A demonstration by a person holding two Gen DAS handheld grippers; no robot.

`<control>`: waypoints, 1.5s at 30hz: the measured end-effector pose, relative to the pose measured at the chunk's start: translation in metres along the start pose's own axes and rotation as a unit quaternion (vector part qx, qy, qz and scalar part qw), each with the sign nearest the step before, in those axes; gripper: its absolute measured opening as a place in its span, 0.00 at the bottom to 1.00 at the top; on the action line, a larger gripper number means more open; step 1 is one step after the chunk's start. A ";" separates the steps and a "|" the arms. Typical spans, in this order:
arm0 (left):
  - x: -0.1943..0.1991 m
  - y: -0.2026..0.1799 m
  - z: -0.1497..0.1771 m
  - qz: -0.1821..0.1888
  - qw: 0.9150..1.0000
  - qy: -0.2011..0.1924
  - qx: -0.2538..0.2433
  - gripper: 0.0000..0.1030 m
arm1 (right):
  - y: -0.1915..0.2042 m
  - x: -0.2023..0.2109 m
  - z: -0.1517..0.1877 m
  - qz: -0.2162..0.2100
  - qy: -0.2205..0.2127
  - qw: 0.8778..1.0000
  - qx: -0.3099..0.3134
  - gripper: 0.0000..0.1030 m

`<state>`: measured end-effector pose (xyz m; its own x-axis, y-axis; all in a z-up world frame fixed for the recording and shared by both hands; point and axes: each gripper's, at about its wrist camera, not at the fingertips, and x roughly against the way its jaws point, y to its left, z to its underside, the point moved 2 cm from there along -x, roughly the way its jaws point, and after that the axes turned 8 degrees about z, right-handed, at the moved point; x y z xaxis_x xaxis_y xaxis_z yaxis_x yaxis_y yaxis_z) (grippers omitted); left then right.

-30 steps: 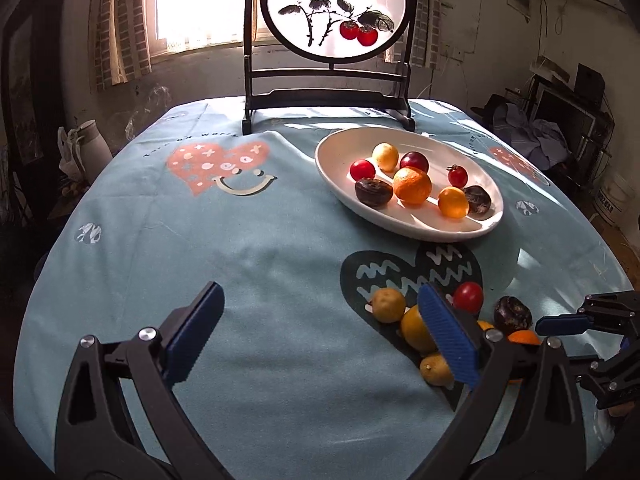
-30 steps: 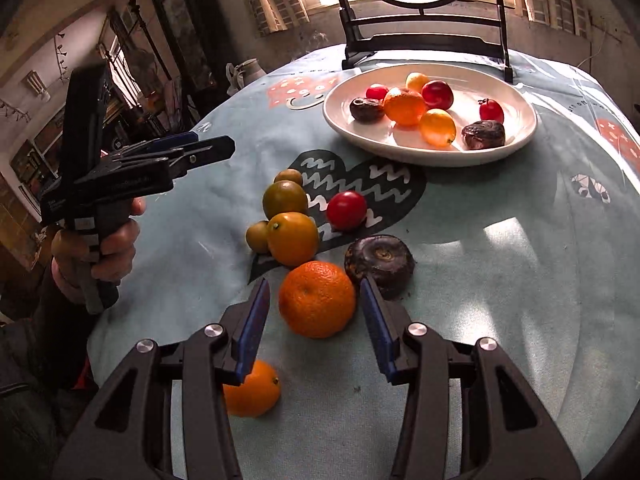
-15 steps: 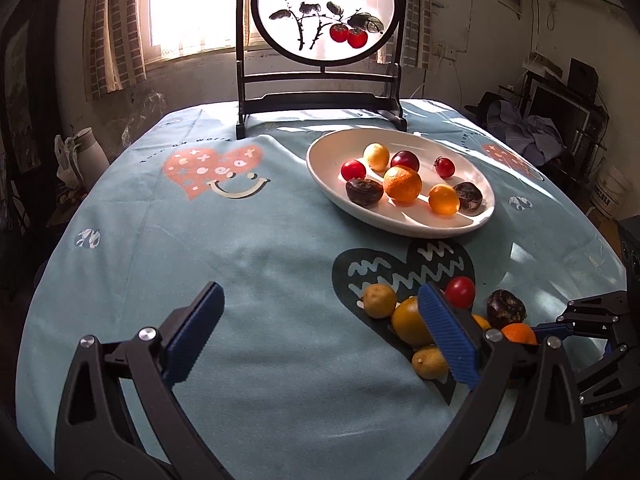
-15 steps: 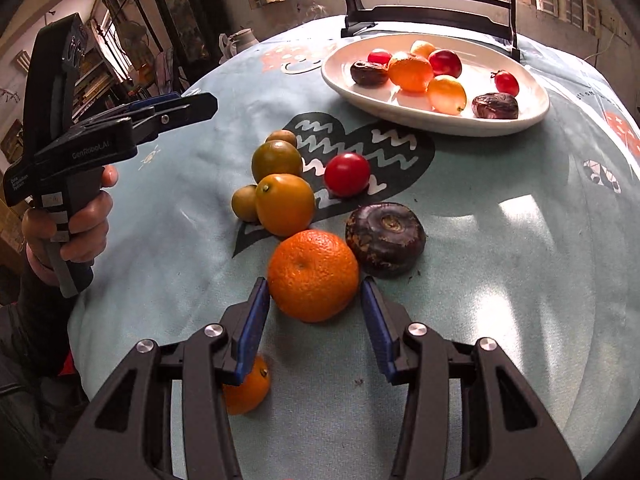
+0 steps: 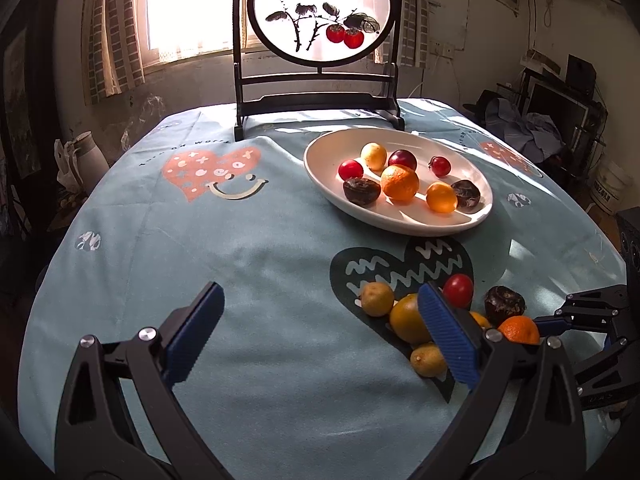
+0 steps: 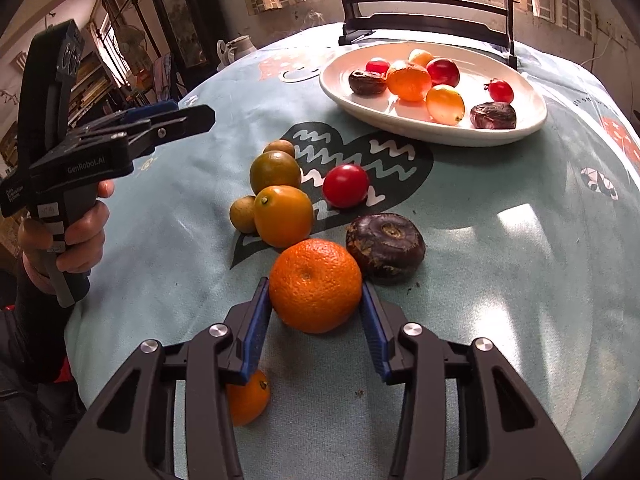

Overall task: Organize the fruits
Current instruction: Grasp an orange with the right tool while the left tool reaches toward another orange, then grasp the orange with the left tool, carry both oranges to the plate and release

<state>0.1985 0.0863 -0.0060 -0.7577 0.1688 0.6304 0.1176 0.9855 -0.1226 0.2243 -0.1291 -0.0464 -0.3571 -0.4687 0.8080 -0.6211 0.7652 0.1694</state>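
A white oval plate [image 5: 404, 222] [image 6: 400, 120] holds several fruits. Loose fruits lie on the blue tablecloth nearer me: a mandarin [image 6: 315, 285] [image 5: 518, 329], a dark water chestnut [image 6: 385, 246], a red tomato [image 6: 345, 185], an orange kumquat [image 6: 283, 216], a green-orange fruit [image 6: 275, 172] and small tan fruits. My right gripper [image 6: 316, 300] is open, its pads on either side of the mandarin, close to it. A small orange fruit [image 6: 248, 400] lies under its left finger. My left gripper [image 5: 320, 332] is open and empty above bare cloth, left of the pile.
A round painted screen on a dark stand [image 5: 320, 40] stands behind the plate. The table's edge curves near both grippers. The hand with the left gripper [image 6: 100, 140] hovers left of the fruit pile. A white jug [image 5: 86, 156] sits beyond the table's left.
My right gripper has moved forward until the mandarin sits between its pads. My left gripper has drawn back and risen slightly, still open.
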 end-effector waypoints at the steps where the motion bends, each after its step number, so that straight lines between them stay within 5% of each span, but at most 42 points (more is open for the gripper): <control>1: 0.001 -0.001 0.001 0.007 1.000 0.000 -0.002 0.96 | -0.005 0.004 -0.002 -0.011 -0.008 1.000 -0.016 0.43; 6: 0.004 -0.032 0.010 0.119 0.991 0.026 -0.054 0.95 | -0.048 0.033 -0.009 -0.048 -0.071 0.988 -0.129 0.43; 10: 0.011 -0.083 0.034 0.231 0.959 0.063 -0.155 0.90 | -0.068 0.037 -0.007 -0.040 -0.078 0.980 -0.177 0.43; 14: 0.016 -0.120 0.061 0.262 0.931 0.083 -0.241 0.76 | -0.066 0.034 -0.008 -0.045 -0.070 0.981 -0.173 0.43; 19: 0.008 -0.134 0.079 0.263 0.918 0.113 -0.274 0.56 | -0.064 0.031 -0.006 -0.043 -0.061 0.983 -0.170 0.43; 25: 0.006 -0.137 0.084 0.272 0.912 0.126 -0.280 0.55 | -0.061 0.030 -0.006 -0.036 -0.059 0.985 -0.161 0.43; 29: 0.002 -0.140 0.088 0.274 0.907 0.139 -0.286 0.41 | -0.061 0.028 -0.005 -0.035 -0.055 0.985 -0.161 0.43; 45: -0.002 -0.129 0.078 0.273 0.918 0.139 -0.250 0.37 | -0.055 0.027 -0.002 -0.023 -0.055 0.987 -0.146 0.43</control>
<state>0.1350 -0.0427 -0.0509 -0.3131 0.5711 0.7588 0.7644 0.6257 -0.1556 0.2499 -0.1828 -0.0333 -0.4168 -0.5388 0.7321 -0.4165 0.8291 0.3730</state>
